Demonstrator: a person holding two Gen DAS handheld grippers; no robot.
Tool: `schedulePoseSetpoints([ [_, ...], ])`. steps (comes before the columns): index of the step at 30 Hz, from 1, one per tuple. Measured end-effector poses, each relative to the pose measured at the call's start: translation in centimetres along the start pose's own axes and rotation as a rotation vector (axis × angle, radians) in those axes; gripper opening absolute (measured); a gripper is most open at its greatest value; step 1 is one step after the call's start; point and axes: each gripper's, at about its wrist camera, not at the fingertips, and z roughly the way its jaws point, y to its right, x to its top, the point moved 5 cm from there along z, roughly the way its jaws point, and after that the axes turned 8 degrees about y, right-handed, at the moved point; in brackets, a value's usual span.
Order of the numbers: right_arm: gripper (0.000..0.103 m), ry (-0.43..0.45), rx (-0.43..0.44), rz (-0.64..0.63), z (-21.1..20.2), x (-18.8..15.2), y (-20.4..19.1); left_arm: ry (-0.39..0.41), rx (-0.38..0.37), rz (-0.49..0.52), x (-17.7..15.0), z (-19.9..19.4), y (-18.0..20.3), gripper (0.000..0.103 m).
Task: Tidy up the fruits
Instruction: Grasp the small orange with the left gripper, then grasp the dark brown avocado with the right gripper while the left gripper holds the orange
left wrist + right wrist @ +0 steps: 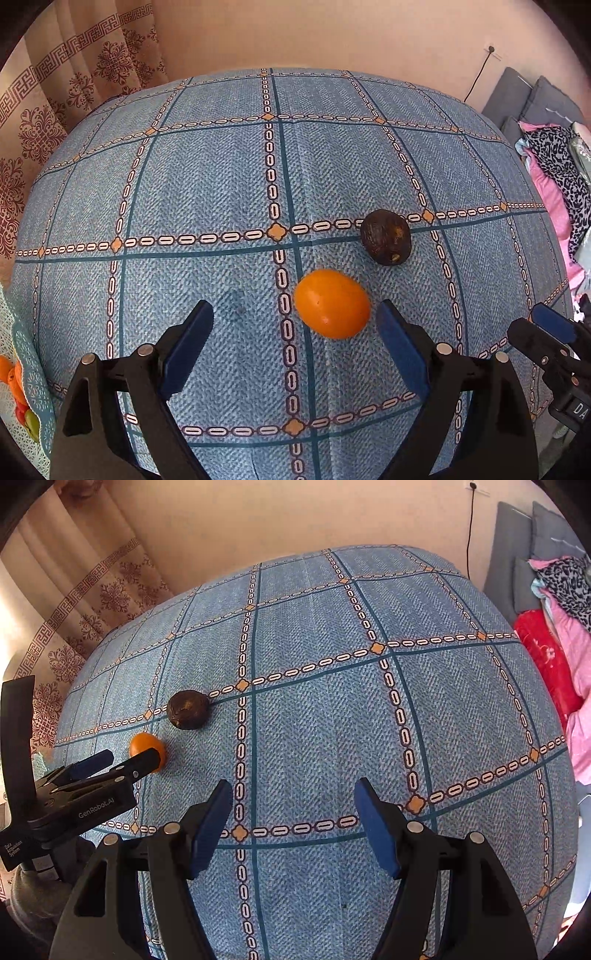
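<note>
**Two fruits left on the cloth, left jaws closing in on the orange**

The orange point(331, 303) serves as the landmark. It lies on the blue checked cloth of the tabletop point(207, 177), and a dark brown, rough-skinned fruit point(386, 236) sits just beyond it and a little to its right, near but apart.

The left hand-held gripper point(295, 332) is wide open and holds nothing. Its jaws stand either side of the orange: the right-hand blue pad is just beside the fruit, the left-hand pad well apart from it. No contact is visible.

The right hand-held gripper point(291, 812) is also spread wide and empty, hanging over bare cloth well to the right of the orange.

Far to the left of the orange, at the tabletop's edge, a light patterned basket point(26, 354) shows only in part. Orange, red and green pieces point(18, 395) are inside it, too cropped to identify; they look like fruit already gathered.

Judging from this, the sorting appears partly done. The orange seems to be the piece in hand, not yet gripped, and the dark fruit remains untouched. Both presumably need carrying to the basket, though the pictures do not confirm the destination.
</note>
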Motion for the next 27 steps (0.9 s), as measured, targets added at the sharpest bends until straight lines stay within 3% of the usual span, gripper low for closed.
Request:
schedulePoseSetpoints([
  [2, 0.068, -0.002, -0.001, 0.002, 0.4, 0.2, -0.1, -0.006, -0.015, 0.006, 0.0, 0.5, 0.2, 0.077],
  [7, 0.068, 0.001, 0.004, -0.001, 1.0, 0.8, -0.9, -0.008, -0.059, 0.025, 0.0, 0.8, 1.1, 0.043],
  [14, 0.068, 0.006, 0.053, -0.049, 2.2, 2.0, -4.2, 0.0, -0.061, -0.006, -0.3, -0.5, -0.5, 0.043],
  [27, 0.066, -0.009, 0.1, -0.182, 6.7, 3.7, -10.7, 0.039, 0.027, -0.071, -1.9, -5.4, -6.3, 0.043],
])
